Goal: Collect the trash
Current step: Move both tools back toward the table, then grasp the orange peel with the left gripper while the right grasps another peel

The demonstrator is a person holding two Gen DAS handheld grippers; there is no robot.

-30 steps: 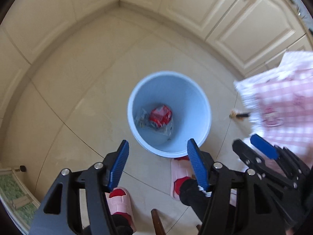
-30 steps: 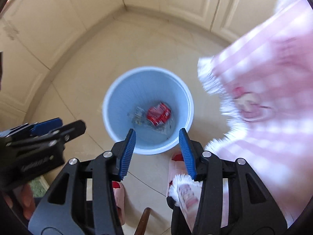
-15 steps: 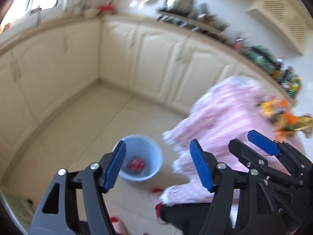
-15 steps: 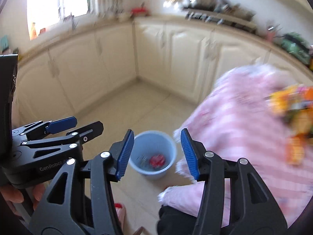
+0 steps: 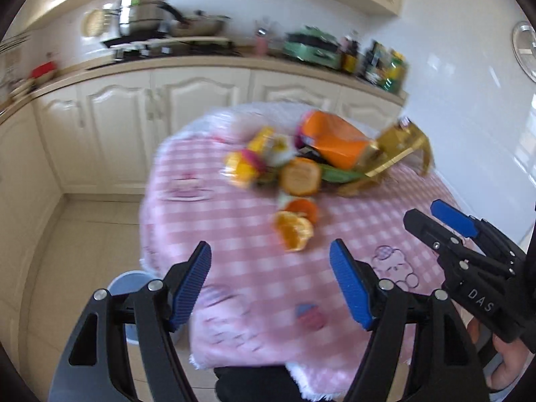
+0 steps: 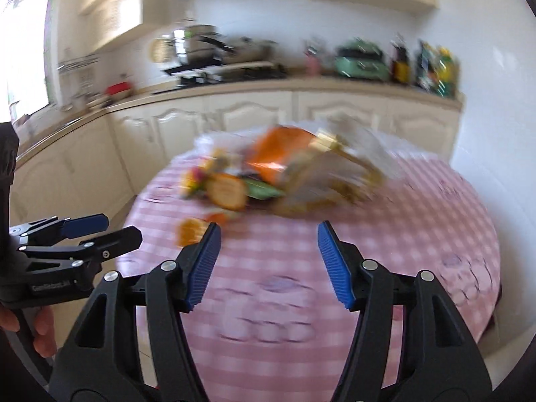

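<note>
- Trash lies heaped on the pink checked tablecloth [image 5: 234,251], around the upper middle of the left wrist view; blur softens most of it.
- Far lower left of that view, a sliver of the blue bin [image 5: 129,281] shows on the floor beside the table's edge.
- Left gripper [image 5: 269,279] is spread wide with nothing between its blue pads, hovering over the near cloth.
- Left of the heap sit small yellow wrappers [image 5: 248,164]: probably light and crinkly, best pinched at a loose edge.
- Nearest the gripper is the orange peel [image 5: 293,231], apart from the main pile. It looks soft and limp, likely slightly slick inside; I would grip across its curled rim.
- Centre right, the orange snack bag [image 5: 330,142] seems light and slippery, so a pinch on a crumpled fold should hold better than the smooth face.
- Beside it, the gold foil wrapper [image 5: 398,149] looks stiff and springy.
- Right gripper [image 6: 269,264] is likewise released and empty, over the cloth short of the pile.
</note>
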